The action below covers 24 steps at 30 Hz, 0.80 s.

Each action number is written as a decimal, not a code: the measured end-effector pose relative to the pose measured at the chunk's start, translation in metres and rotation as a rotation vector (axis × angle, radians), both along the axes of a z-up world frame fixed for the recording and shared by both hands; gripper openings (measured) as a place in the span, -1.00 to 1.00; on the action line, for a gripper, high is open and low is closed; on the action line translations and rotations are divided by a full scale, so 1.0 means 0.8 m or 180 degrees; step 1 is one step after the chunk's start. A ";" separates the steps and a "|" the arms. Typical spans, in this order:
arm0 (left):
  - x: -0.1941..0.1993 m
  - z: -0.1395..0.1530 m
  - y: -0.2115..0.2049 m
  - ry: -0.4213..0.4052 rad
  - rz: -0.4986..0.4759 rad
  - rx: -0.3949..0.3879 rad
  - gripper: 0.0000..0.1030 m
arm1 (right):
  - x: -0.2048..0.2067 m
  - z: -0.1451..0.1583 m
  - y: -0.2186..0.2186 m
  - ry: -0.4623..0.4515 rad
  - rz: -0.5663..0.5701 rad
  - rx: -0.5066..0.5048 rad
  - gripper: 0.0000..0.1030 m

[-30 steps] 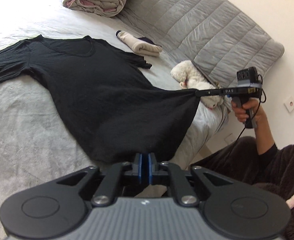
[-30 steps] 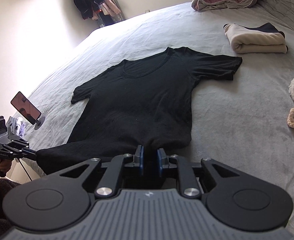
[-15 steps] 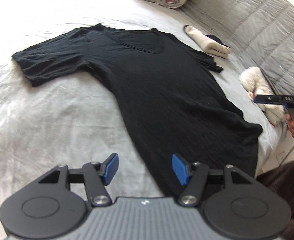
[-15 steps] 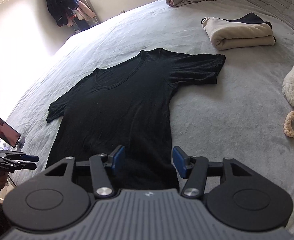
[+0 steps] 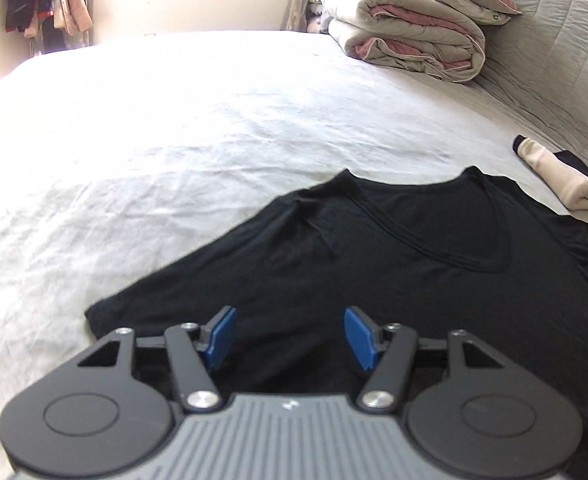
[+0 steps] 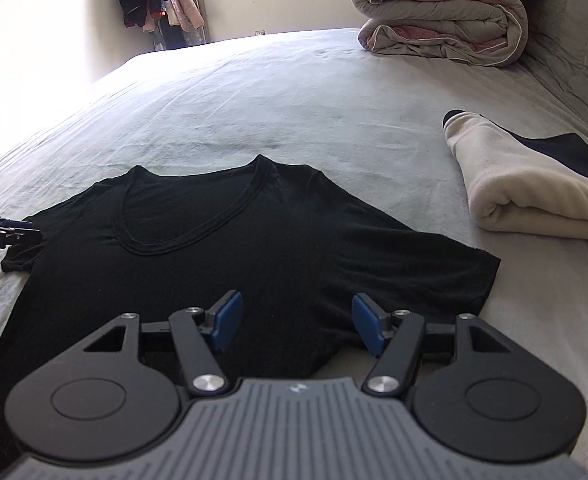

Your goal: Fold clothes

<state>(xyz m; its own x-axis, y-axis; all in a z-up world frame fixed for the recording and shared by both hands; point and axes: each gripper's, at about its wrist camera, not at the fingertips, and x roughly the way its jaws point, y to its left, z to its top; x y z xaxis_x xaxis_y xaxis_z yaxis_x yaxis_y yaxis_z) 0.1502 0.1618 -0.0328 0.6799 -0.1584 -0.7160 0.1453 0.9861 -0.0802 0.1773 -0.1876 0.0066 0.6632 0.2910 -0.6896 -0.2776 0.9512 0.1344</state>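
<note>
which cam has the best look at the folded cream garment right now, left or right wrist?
Right wrist. The folded cream garment lies large and close on the bed, its rolled fold edge and dark inner layer clear, beside the black t-shirt. The left wrist view shows it only small near the right edge.

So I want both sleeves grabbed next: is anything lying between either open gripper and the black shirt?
Nothing visible: left gripper and right gripper sit directly over the black T-shirt; the folded cream garment lies off to the side.
</note>
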 end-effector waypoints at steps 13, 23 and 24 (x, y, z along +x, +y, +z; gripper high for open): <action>0.093 -0.024 0.019 -0.0218 0.0061 -0.0044 0.20 | 0.135 -0.038 0.024 -0.0259 0.0062 -0.0166 0.26; 0.112 -0.025 -0.005 -0.0098 -0.0110 -0.0085 -0.08 | 0.153 -0.049 0.045 -0.0381 0.0014 -0.0251 0.27; 0.113 -0.026 -0.008 -0.0080 -0.0118 -0.0090 -0.29 | 0.155 -0.050 0.047 -0.0393 0.0009 -0.0260 0.21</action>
<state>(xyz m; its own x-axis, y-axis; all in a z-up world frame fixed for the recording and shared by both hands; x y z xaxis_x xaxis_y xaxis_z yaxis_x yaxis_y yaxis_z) 0.2406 0.1552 -0.0533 0.6909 -0.2036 -0.6937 0.1839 0.9775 -0.1037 0.3015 -0.1496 -0.0335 0.7437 0.2392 -0.6242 -0.2899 0.9568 0.0214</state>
